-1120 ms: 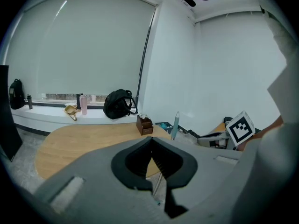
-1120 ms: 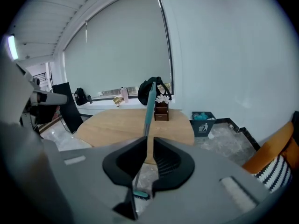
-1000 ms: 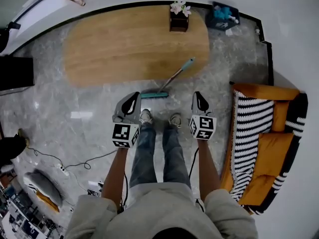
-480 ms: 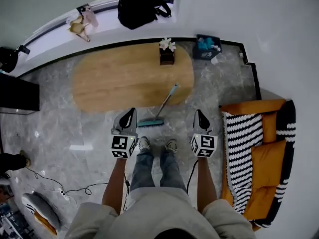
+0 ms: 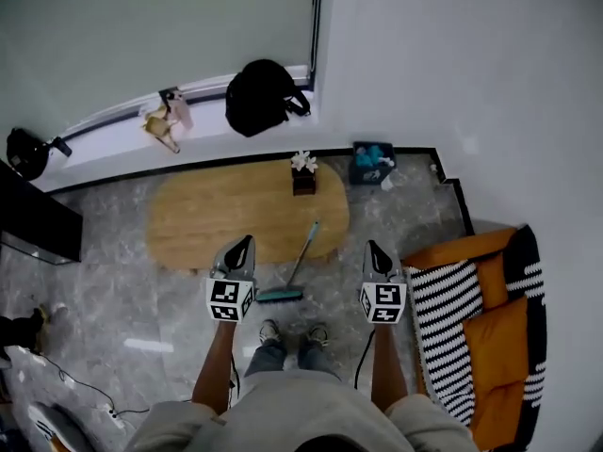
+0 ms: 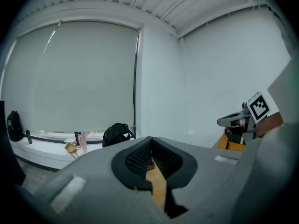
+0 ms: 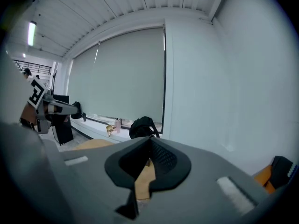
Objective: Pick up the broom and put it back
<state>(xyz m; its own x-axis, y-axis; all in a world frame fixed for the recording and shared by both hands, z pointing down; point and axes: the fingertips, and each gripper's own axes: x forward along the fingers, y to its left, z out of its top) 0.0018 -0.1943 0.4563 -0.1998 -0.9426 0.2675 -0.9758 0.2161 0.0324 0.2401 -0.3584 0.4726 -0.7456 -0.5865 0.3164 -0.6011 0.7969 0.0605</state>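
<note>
Left tool (image 5: 245, 241), right tool (image 5: 371, 246) higher; broom (image 5: 298, 265) head-view only.

Your head camera looks steeply down from high, both gripper cameras face the window (image 6: 74, 78), all three share the bag (image 5: 264, 95).

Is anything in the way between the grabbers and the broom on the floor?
Nothing visible is. The broom lies on open floor between the left gripper and the right gripper, its handle reaching the wooden table. Both grippers are shut and empty.
</note>
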